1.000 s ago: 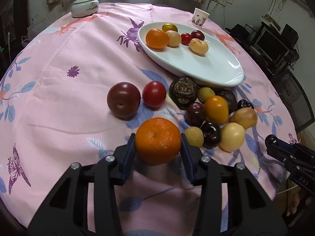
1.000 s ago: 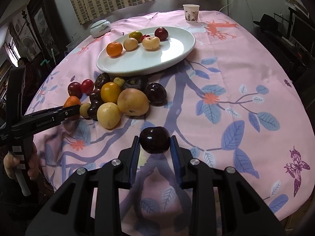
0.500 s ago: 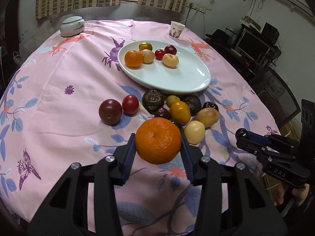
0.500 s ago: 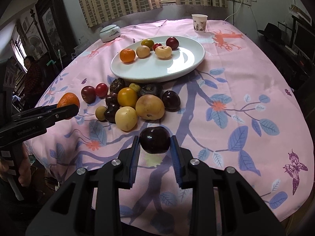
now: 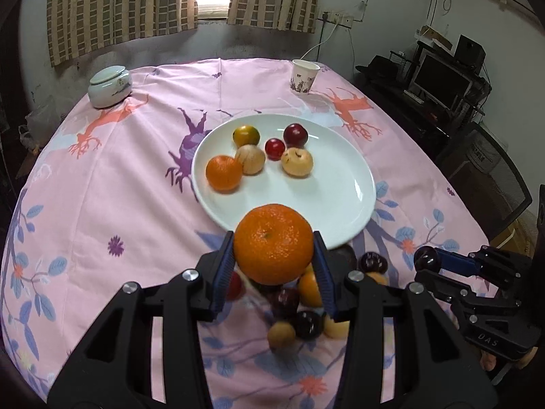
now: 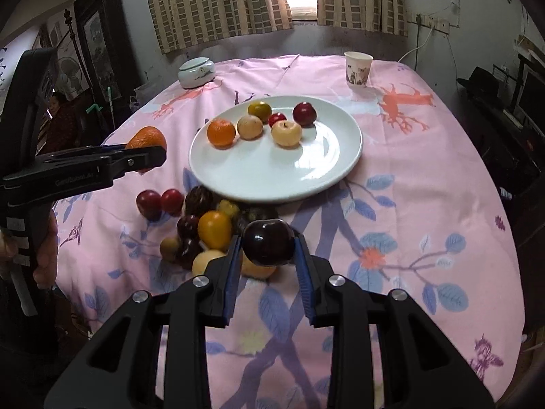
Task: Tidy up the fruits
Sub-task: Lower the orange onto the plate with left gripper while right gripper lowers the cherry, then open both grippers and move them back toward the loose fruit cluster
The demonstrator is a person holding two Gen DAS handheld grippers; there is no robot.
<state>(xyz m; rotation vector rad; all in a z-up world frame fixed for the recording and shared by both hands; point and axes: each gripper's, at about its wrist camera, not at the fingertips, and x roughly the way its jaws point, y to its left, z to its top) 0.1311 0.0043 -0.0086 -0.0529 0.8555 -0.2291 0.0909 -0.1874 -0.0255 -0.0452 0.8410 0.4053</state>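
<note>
Above the pink floral tablecloth [image 5: 102, 204]: left gripper [image 5: 273, 266] pinching a round orange mandarin [image 5: 273, 243], clear of the cloth, at 6 o'clock of the white oval ceramic plate [image 5: 340, 201]. Right gripper [image 6: 269, 252] pinching a dark glossy plum [image 6: 269, 242].

Hazards: either round fruit rolling off on release; a new arrival knocking the six fruits [image 5: 252, 158] at the plate's 10 o'clock; grippers colliding over the plate.

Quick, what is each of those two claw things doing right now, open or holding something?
Left gripper: jaws closed on an orange mandarin, held above the table.
Right gripper: jaws closed on a dark plum.
</note>
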